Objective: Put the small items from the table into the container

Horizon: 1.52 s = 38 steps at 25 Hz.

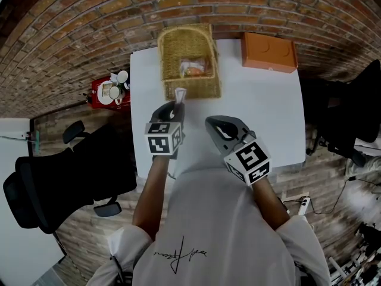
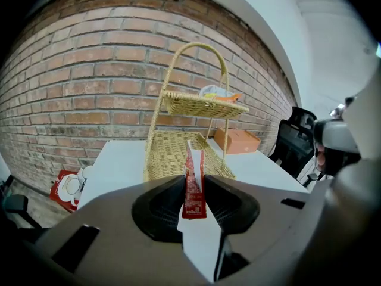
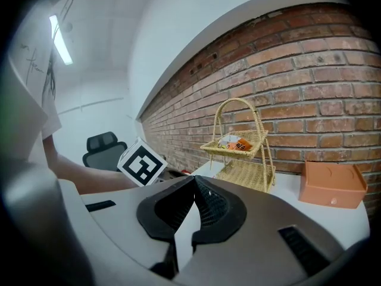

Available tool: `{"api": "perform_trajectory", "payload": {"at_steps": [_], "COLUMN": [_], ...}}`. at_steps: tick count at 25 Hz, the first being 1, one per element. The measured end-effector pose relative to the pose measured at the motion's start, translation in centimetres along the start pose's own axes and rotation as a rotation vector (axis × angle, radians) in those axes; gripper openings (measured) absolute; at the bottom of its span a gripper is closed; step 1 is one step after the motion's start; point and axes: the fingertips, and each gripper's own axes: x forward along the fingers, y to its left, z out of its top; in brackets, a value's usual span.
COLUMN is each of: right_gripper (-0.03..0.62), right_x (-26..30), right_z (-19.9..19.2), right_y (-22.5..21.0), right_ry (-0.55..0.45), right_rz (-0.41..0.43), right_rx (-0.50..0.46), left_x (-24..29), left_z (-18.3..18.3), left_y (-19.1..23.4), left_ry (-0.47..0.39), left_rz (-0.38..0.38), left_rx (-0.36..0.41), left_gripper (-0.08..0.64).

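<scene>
Ahead, flat red sachet [image 2: 194,188] before two-tiered woven wicker basket [image 2: 176,155].

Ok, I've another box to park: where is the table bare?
Bare table between basket and orange box, and across the near right beyond the right gripper. A narrow strip runs left of the basket. Crowded at the basket's front, where the left gripper holds a sachet.

The bench [image 1: 268,118] lies bare before the 2-tier wicker basket [image 1: 196,89] and orange box [image 1: 269,52]; brick wall [image 1: 89,34] closes the far side.
</scene>
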Motion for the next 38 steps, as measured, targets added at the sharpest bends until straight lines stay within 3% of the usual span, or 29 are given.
{"api": "perform_trajectory", "payload": {"at_steps": [14, 25, 38], "right_gripper": [0.021, 0.021, 0.021], "right_x": [0.7, 1.2, 1.6], "right_z": [-1.1, -2.7, -3.3], "right_y": [-1.9, -3.3, -4.4], "right_ry": [0.045, 0.084, 0.104], "right_rz": [-0.016, -0.03, -0.022], "right_rx": [0.07, 0.129, 0.154], "left_x": [3.8, 6.6, 8.2], "left_z": [0.8, 0.0, 0.5], "left_y": [1.7, 2.7, 3.1], "left_ry": [0.053, 0.118, 0.138], "left_rz": [0.0, 0.01, 0.031], "left_rx": [0.003, 0.055, 0.058], "left_gripper": [0.109, 0.11, 0.11]}}
